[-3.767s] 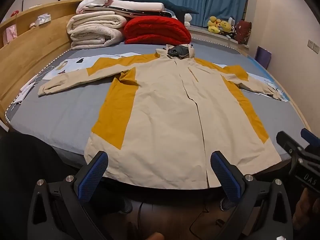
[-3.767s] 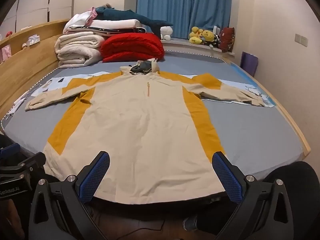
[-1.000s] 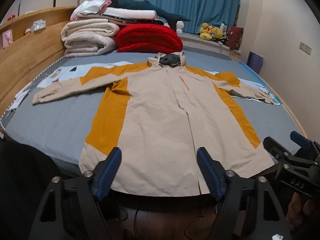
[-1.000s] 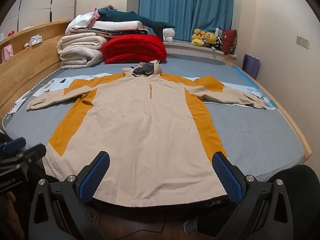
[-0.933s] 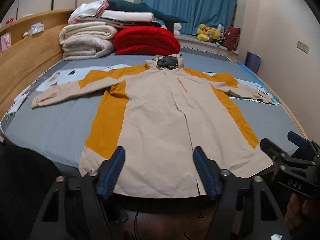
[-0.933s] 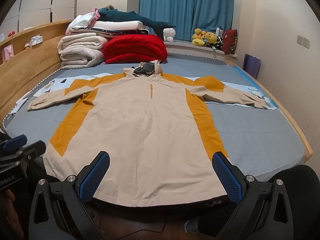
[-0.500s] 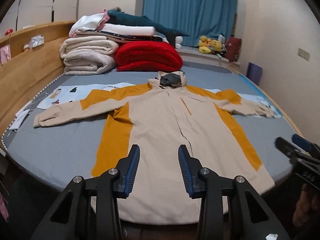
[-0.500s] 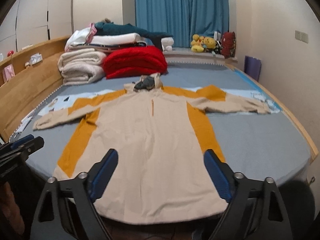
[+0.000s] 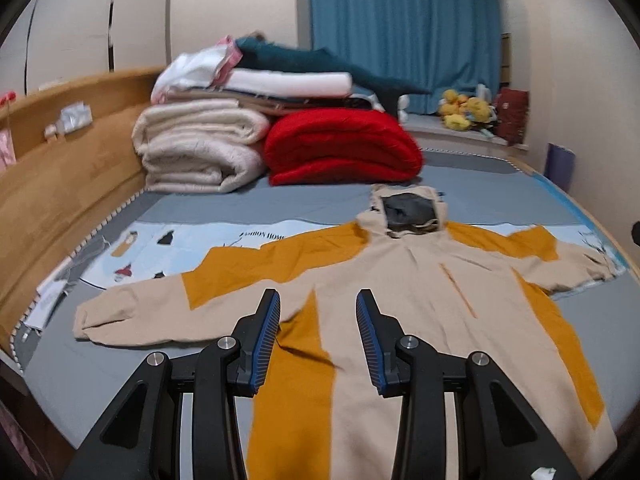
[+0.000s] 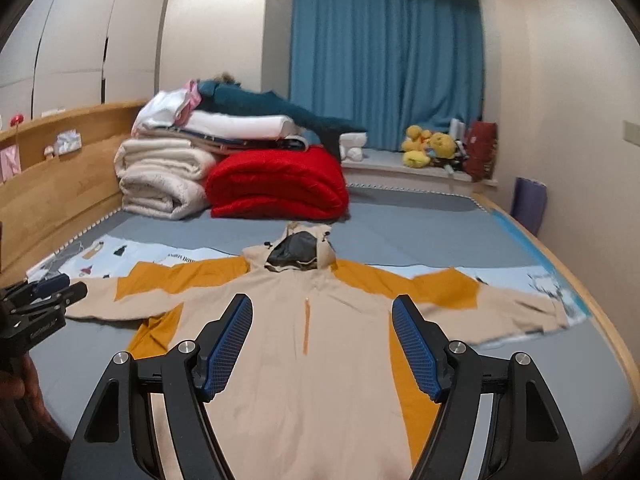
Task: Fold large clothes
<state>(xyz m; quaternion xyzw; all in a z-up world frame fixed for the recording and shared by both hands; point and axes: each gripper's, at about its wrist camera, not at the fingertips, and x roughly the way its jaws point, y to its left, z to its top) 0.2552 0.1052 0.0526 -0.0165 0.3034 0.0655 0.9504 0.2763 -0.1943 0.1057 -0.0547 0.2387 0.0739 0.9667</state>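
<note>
A beige jacket with mustard panels (image 9: 400, 340) lies flat and face up on the grey bed, with its sleeves spread and its hood (image 9: 408, 212) at the far end. My left gripper (image 9: 317, 298) hovers above the jacket's left side near the armpit. Its jaws are partly open with nothing between them. In the right wrist view the jacket (image 10: 312, 380) fills the foreground. My right gripper (image 10: 322, 302) hangs over the chest and its jaws are closing, still wide apart and empty. The left gripper (image 10: 44, 292) shows at the left edge, held by a hand.
Folded cream blankets (image 9: 200, 152) and a red quilt (image 9: 340, 148) are stacked at the far end of the bed (image 9: 100, 368). A wooden board (image 9: 60, 184) runs along the left side. A light blue printed cloth (image 9: 180, 240) lies under the sleeves. Plush toys (image 10: 428, 148) sit by the curtain.
Both grippers have moved forward from the hem to over the jacket's upper body and have risen. The left jaws have narrowed a lot, the right jaws somewhat.
</note>
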